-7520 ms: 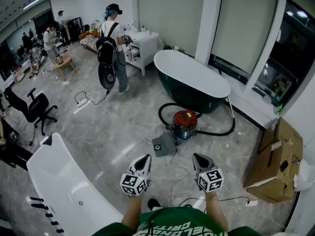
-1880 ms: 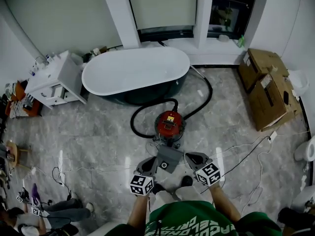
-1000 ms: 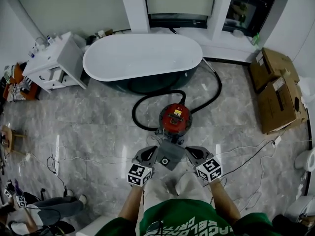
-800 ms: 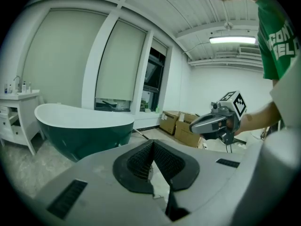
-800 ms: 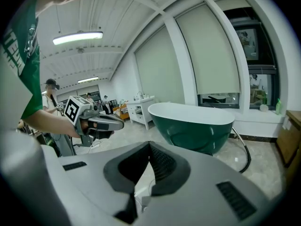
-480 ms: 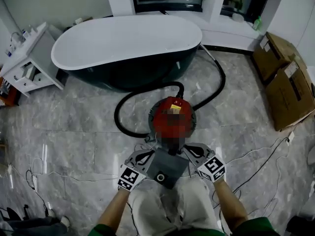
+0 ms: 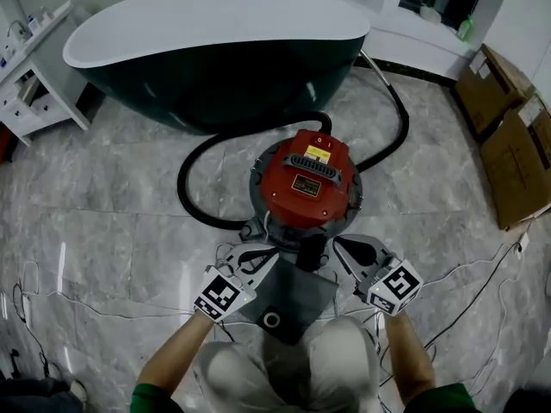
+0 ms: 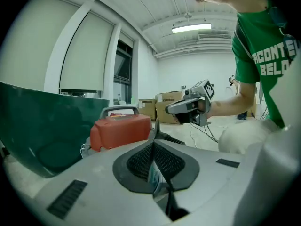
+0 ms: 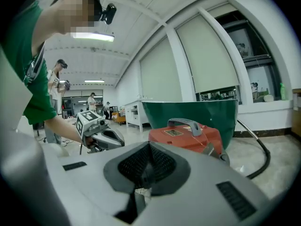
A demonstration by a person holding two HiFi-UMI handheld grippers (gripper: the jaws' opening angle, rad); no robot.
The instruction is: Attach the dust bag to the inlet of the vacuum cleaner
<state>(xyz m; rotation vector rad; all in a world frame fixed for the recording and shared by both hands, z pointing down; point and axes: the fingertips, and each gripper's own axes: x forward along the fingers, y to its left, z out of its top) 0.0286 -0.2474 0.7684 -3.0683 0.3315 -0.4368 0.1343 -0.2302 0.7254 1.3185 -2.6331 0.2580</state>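
The red vacuum cleaner (image 7: 306, 179) stands on the marble floor, its black inlet (image 7: 310, 252) facing me. It also shows as a red body with a grey handle in the left gripper view (image 8: 120, 128) and the right gripper view (image 9: 186, 135). The grey dust bag (image 7: 288, 295) lies flat just in front of it, round collar hole (image 7: 272, 319) near my knees. My left gripper (image 7: 263, 259) hovers at the bag's far left corner, jaws shut and empty (image 8: 153, 161). My right gripper (image 7: 344, 246) is right of the inlet, also shut and empty (image 9: 146, 166).
A dark green bathtub (image 7: 215, 50) with a white rim stands right behind the vacuum. The black hose (image 7: 194, 200) loops left and right round it. Cardboard boxes (image 7: 516, 136) stand at the right, a white cabinet (image 7: 30, 76) at the left. Thin cables (image 7: 465, 312) trail over the floor.
I have come much closer and lower to the vacuum. Both grippers have moved forward, past the dust bag's sides to the vacuum's base; both stay shut.
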